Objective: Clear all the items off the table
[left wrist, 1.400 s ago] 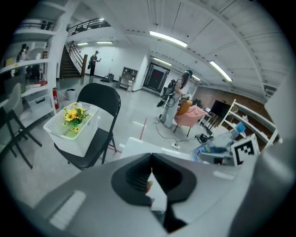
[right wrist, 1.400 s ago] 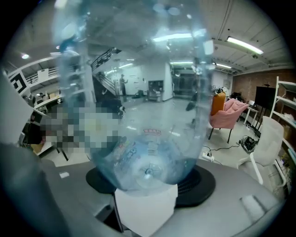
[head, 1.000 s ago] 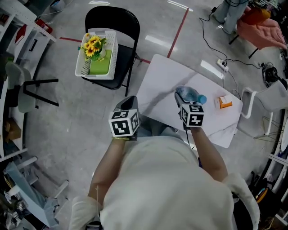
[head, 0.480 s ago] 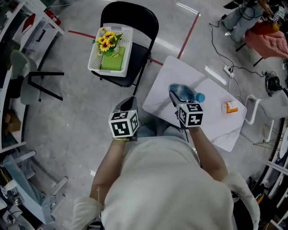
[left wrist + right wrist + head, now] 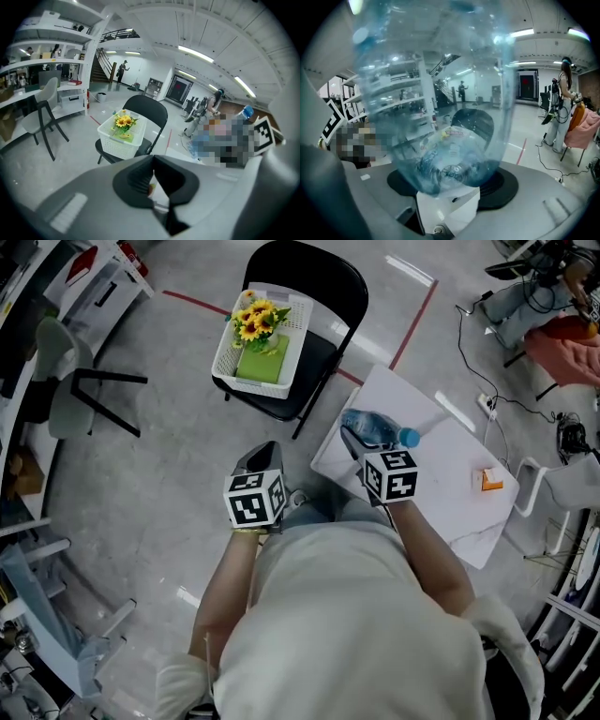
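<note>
My right gripper (image 5: 356,440) is shut on a clear plastic water bottle (image 5: 373,427) with a blue cap (image 5: 410,437), carried over the left corner of the white table (image 5: 441,512). In the right gripper view the bottle (image 5: 440,112) fills the picture, its base between the jaws. My left gripper (image 5: 262,454) is shut and empty over the floor; its pads (image 5: 140,176) meet. A white basket (image 5: 230,357) with sunflowers (image 5: 255,318) and a green item sits on a black folding chair (image 5: 328,296); the basket (image 5: 119,140) is also ahead in the left gripper view. A small orange box (image 5: 491,480) lies on the table's right side.
A grey chair (image 5: 66,390) and shelving stand at the left. Cables and a power strip (image 5: 487,407) lie on the floor beyond the table, with pink cloth (image 5: 567,343) at the top right. A red tape line (image 5: 412,324) crosses the floor. People stand far off in the hall (image 5: 562,103).
Both grippers have moved left toward the chair with the basket. The bottle has travelled with the right gripper from the table's middle to its left corner. The basket now lies closer.
</note>
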`<state>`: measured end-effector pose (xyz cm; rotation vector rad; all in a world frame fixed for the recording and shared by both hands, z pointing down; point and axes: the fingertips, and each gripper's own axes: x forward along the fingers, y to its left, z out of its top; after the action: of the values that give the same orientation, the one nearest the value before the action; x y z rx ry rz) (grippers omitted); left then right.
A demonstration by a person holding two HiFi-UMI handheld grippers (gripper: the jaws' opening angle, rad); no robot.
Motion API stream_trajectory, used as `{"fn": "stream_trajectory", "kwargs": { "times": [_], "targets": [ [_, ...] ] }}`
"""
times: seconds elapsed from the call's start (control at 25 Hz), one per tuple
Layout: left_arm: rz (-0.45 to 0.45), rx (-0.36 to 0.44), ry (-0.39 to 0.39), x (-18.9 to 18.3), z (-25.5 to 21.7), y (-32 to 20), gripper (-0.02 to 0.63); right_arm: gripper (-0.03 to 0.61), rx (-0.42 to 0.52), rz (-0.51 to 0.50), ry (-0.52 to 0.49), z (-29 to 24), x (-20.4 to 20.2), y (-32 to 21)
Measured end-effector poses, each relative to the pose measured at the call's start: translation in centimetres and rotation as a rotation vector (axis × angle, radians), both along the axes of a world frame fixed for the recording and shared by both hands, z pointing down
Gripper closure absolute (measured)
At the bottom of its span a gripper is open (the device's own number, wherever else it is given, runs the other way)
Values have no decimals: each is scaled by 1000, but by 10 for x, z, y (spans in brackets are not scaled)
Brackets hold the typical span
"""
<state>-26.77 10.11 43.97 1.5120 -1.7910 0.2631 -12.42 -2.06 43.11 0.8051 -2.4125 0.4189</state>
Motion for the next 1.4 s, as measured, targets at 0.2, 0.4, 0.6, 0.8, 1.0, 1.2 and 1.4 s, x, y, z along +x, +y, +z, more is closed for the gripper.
{"fn": "stream_trajectory", "kwargs": {
  "times": [0.2,0.4,0.6,0.8,1.0,1.2,1.4],
  "targets": [
    [-49,0,-5,-19,1,13,604,250,7,-75,-8,-8,-31,8],
    [-95,-3,4,-30,3,22,604,250,1,-139,2,-9,-49,15],
    [-146,-1,14,-42,4,26,604,250,-12,-199,9,-5,-66,20],
    [-165,-9,6,-55,7,23,604,250,-17,-243,0,-2,-90,18],
    [-180,-17,8,-72,10,11,604,250,-31,-267,-20,2,-117,5],
    [-178,-22,9,-93,9,-9,604,250,-47,-275,-32,5,-142,-12],
    [-181,-40,20,-114,12,-29,604,250,-79,-281,-13,19,-163,-28]
  ]
}}
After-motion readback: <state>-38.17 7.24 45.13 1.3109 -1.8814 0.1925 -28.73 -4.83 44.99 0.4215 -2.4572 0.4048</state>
